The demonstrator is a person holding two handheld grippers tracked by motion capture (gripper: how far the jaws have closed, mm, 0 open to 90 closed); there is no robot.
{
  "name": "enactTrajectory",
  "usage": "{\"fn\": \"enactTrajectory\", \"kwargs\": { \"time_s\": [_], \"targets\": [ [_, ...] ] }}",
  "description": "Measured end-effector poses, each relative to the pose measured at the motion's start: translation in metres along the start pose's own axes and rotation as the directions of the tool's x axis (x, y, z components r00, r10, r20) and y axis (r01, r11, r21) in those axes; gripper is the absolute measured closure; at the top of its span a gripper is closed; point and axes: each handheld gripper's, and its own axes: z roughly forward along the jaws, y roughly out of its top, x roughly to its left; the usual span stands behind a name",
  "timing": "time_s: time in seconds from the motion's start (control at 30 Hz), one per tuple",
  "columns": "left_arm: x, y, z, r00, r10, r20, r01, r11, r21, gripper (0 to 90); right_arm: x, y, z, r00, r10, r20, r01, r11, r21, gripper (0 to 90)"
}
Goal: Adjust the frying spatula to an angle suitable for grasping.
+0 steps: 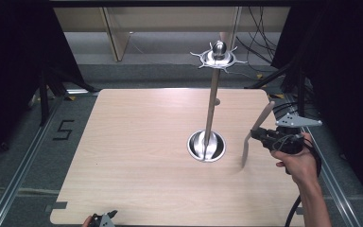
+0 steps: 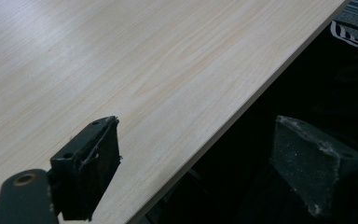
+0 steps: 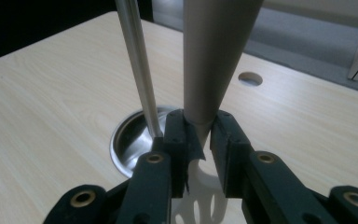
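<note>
Beige utensil [image 1: 255,135] clamped in right tool [image 1: 260,135]

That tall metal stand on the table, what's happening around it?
A person's right hand holds the right gripper, whose jaws are clamped on a beige slotted kitchen spatula with a long handle, lifted above the pale wooden table, to the right of the stand. The tall silver utensil stand, with a round base and hooked top, carries nothing. The left gripper sits open at the table's near edge, holding nothing.
</note>
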Motion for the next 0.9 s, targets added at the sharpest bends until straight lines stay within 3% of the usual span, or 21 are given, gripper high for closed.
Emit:
{"fn": "enactTrajectory", "kwargs": {
  "time_s": [0.03, 0.07, 0.13, 0.4, 0.47, 0.6, 0.7, 0.8, 0.83, 0.9],
  "targets": [
    [0.000, 0.000, 0.000, 1.0000, -0.001, -0.001, 0.001, 1.0000, 0.000, 14.8, 0.002, 0.001, 0.000, 1.0000, 0.004, 0.002, -0.004, 1.000, -0.001, 77.5],
    [-0.001, 0.000, -0.001, 0.9996, -0.028, 0.009, 0.028, 0.9996, -0.009, 14.8, 0.002, 0.002, -0.002, 0.9999, 0.000, -0.013, 0.001, 1.000, 0.022, 77.4],
    [0.002, 0.000, -0.003, 0.9997, 0.016, 0.020, -0.016, 0.9998, 0.011, 14.8, 0.006, 0.005, 0.000, 0.9999, -0.012, -0.010, 0.012, 1.000, -0.004, 77.4],
    [0.002, 0.001, -0.003, 0.9997, 0.014, 0.021, -0.014, 0.9998, 0.010, 14.8, 0.019, 0.021, 0.000, 0.9994, -0.027, -0.021, 0.026, 0.999, -0.047, 77.5],
    [0.002, 0.001, -0.003, 0.9996, 0.016, 0.023, -0.016, 0.9998, 0.010, 14.8, 0.018, 0.027, -0.001, 0.9989, -0.038, -0.029, 0.037, 0.999, -0.034, 77.4],
    [0.002, 0.001, -0.003, 0.9996, 0.016, 0.022, -0.016, 0.9998, 0.010, 14.8, 0.017, 0.037, 0.002, 0.9991, -0.032, -0.027, 0.030, 0.997, -0.067, 77.4],
    [0.002, 0.001, -0.003, 0.9997, 0.017, 0.019, -0.017, 0.9998, 0.010, 14.8, 0.013, 0.044, 0.002, 0.9986, -0.044, -0.029, 0.043, 0.998, -0.048, 77.4],
    [0.000, 0.000, -0.002, 0.9997, -0.020, 0.010, 0.020, 0.9998, -0.004, 14.8, 0.010, 0.050, 0.004, 0.9986, -0.043, -0.029, 0.042, 0.998, -0.056, 77.4],
    [0.002, 0.000, -0.003, 0.9998, 0.011, 0.019, -0.011, 0.9999, 0.012, 14.8, 0.009, 0.052, 0.003, 0.9985, -0.044, -0.032, 0.042, 0.998, -0.049, 77.4],
    [0.002, 0.000, -0.003, 0.9996, 0.016, 0.022, -0.016, 0.9998, 0.011, 14.8, 0.008, 0.055, 0.004, 0.9991, -0.037, -0.019, 0.035, 0.998, -0.059, 77.5]
  ]
}}
